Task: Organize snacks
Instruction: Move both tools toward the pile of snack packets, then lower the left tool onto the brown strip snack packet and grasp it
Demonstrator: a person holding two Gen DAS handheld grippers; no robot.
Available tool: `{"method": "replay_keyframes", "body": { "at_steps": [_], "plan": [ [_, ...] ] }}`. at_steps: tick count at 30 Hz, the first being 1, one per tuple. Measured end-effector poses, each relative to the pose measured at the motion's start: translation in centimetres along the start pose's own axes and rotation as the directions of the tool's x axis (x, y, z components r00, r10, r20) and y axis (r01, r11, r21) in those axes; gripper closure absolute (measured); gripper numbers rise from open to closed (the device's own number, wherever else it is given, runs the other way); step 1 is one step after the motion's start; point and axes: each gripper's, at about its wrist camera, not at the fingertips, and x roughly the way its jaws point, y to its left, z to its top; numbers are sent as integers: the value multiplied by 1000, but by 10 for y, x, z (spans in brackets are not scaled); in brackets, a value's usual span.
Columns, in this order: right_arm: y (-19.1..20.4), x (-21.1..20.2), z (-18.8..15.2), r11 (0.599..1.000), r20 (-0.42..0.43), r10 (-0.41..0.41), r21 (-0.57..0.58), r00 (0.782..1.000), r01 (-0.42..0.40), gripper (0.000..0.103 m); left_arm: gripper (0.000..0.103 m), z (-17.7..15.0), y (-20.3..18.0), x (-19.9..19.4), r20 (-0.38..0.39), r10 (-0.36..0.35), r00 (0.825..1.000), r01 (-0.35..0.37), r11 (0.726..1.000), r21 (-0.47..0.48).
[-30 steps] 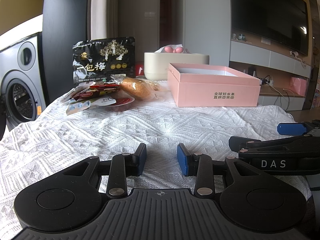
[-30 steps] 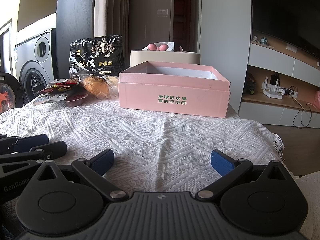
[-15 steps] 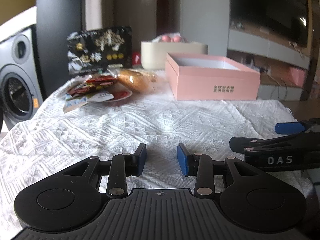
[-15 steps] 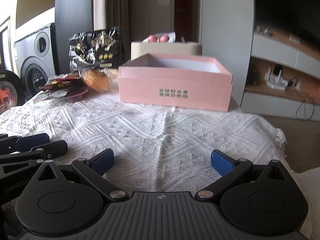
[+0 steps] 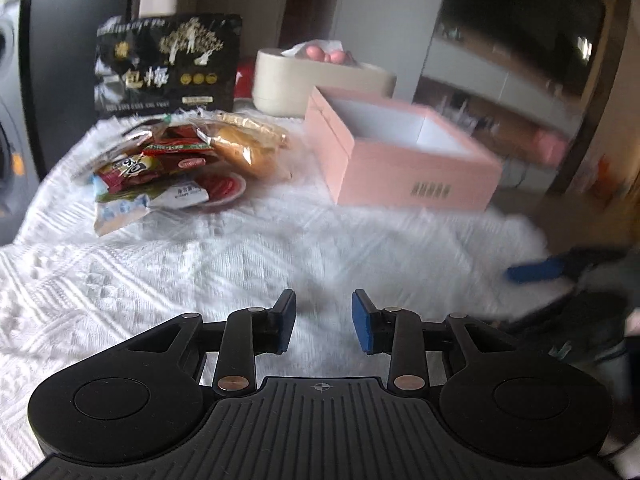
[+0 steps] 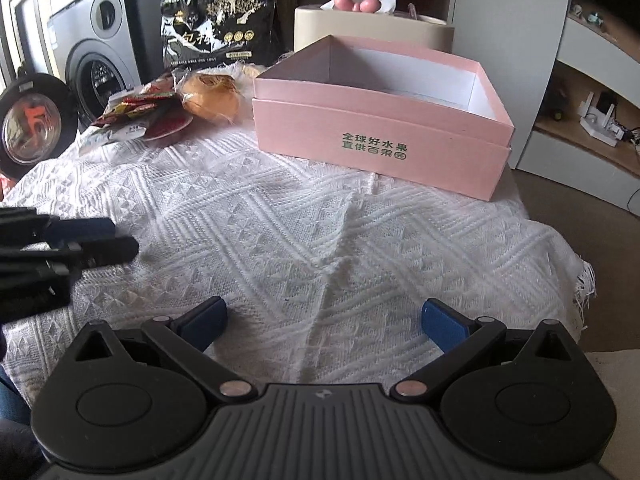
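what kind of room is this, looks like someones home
Most likely a home living area. A front-loading washing machine stands at the left, low wall shelving with small electronics and cables at the right, and snacks lie beside a pink box on a table under a white knitted cloth.

You see green print "全球好水果 直供百果园" on the pink box [image 6: 376,120], and gold "一包梅" on the black bag [image 5: 168,68].
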Motion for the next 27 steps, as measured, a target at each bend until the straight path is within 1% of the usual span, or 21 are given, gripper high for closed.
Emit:
{"method": "replay_keyframes", "body": {
  "at_steps": [1,2,4,5,7,8,10,12,13,16,17,19,20,23,27],
  "plan": [
    [0,2,3,1000,-5,15,-27,1000,-15,0,67,9,11,-3,4,-35,999,35,999,-34],
    [-1,4,7,998,-7,29,-50,1000,-29,0,67,17,20,-6,12,-56,998,56,996,-64],
    [-2,6,16,995,-10,64,-73,998,-65,1,67,36,43,-15,41,-69,997,74,988,-136],
    [-3,7,21,992,-7,94,-78,996,-95,5,67,46,54,-21,65,-61,996,71,984,-166],
    [-1,7,35,986,14,144,-87,989,-143,7,67,63,70,-30,98,-13,995,32,981,-193],
    [1,5,44,983,39,164,-93,986,-160,7,67,72,77,-33,115,16,993,6,983,-184],
    [7,1,60,977,89,192,-112,977,-182,7,67,83,89,-37,158,101,982,-76,985,-158],
    [16,3,81,969,118,211,-153,970,-192,7,68,92,104,-34,160,179,971,-151,973,-175],
    [21,4,89,966,126,215,-170,969,-192,7,68,94,113,-31,148,187,971,-156,968,-198],
    [34,4,113,951,146,262,-206,954,-230,7,68,94,139,-21,133,159,978,-117,953,-280],
    [39,4,120,943,152,285,-221,946,-248,7,68,93,146,-18,138,160,977,-113,947,-302],
    [48,4,128,931,168,311,-253,935,-264,7,69,93,156,-13,144,186,972,-128,931,-342],
    [53,4,130,927,174,313,-271,934,-260,7,69,93,163,-10,142,199,970,-135,921,-365],
    [67,15,139,922,178,310,-294,934,-250,7,69,94,176,-4,133,192,972,-121,902,-415],
    [74,28,150,926,179,286,-306,941,-223,10,69,91,186,-4,145,136,980,-56,890,-452]
  ]
}}
